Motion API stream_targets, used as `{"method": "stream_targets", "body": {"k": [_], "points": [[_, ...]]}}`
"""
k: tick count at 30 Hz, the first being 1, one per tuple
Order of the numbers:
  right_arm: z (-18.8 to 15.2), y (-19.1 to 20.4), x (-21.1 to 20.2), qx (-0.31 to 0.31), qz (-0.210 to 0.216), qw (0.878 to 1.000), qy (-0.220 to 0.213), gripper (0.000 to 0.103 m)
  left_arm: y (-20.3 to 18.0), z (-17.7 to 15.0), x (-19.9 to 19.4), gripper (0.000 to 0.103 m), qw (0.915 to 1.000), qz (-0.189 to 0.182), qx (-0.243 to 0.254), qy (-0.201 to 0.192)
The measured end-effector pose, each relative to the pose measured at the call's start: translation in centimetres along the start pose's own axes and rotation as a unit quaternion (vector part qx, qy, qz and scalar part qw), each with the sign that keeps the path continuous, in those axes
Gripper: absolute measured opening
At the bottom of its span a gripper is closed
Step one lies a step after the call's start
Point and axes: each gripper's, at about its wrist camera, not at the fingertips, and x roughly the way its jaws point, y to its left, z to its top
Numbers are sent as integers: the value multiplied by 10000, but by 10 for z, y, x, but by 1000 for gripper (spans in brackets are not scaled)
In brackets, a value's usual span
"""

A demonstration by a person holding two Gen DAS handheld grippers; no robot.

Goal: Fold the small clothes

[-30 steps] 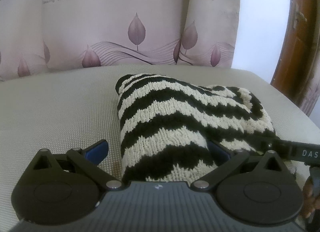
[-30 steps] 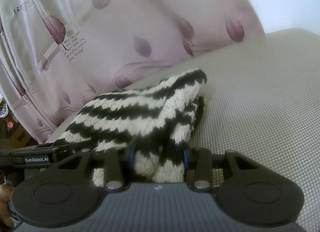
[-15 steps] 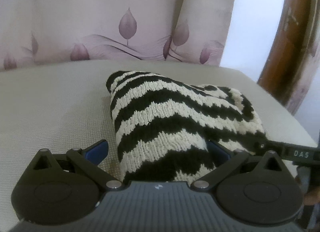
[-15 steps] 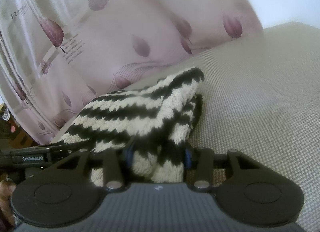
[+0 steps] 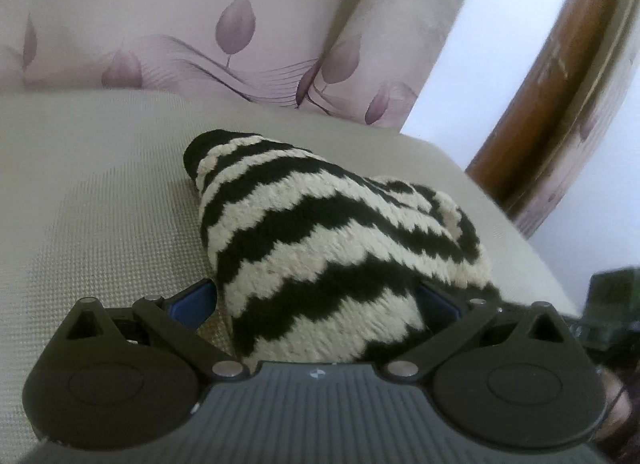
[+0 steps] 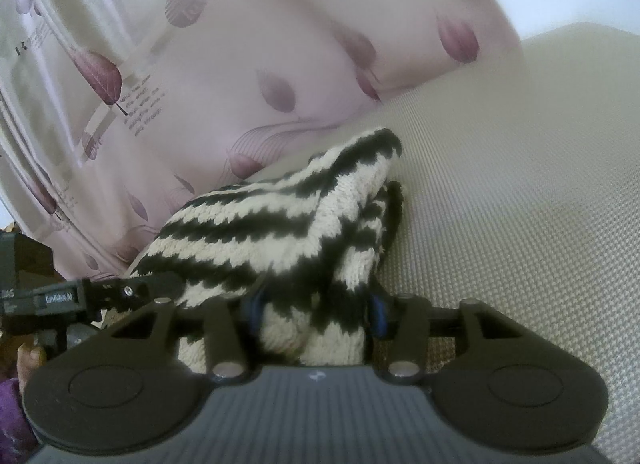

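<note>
My left tongs [image 5: 316, 300] stand wide apart with the striped knit garment [image 5: 320, 248] bunched between them: the blue pad at 9 o'clock is clear of the wool, the one at 3 o'clock lies against it, so nothing is clamped. My right tongs [image 6: 316, 308] are opening with the same garment [image 6: 288, 224] between the pads, which are still touching the knit on both sides. The garment sits folded in a heap on the beige woven worktop [image 5: 100, 224], its far corner pointing to 11 o'clock in the left view and 1 o'clock in the right, with the leaf-print curtain [image 6: 200, 84] behind.
</note>
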Motion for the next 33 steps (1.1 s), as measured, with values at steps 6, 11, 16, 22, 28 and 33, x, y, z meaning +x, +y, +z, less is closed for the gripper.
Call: {"method": "stream_targets", "body": {"k": [6, 11, 16, 22, 28, 33], "points": [[1, -1, 0, 27, 27, 10000, 7, 50, 20, 12, 18, 103, 9989, -297, -303, 196], [1, -2, 1, 51, 48, 10000, 15, 50, 35, 17, 40, 103, 9946, -612, -800, 258], [4, -12, 4, 406, 160, 9989, 160, 57, 34, 16, 43, 98, 9956, -609, -688, 170], [16, -20, 11, 631, 364, 9964, 426, 63, 35, 10, 40, 99, 9957, -651, -662, 59], [36, -22, 24, 606, 403, 9952, 650, 65, 37, 1, 36, 100, 9952, -674, -689, -195], [36, -18, -31, 429, 280, 9986, -158, 62, 38, -4, 33, 101, 9941, -675, -775, -340]]}}
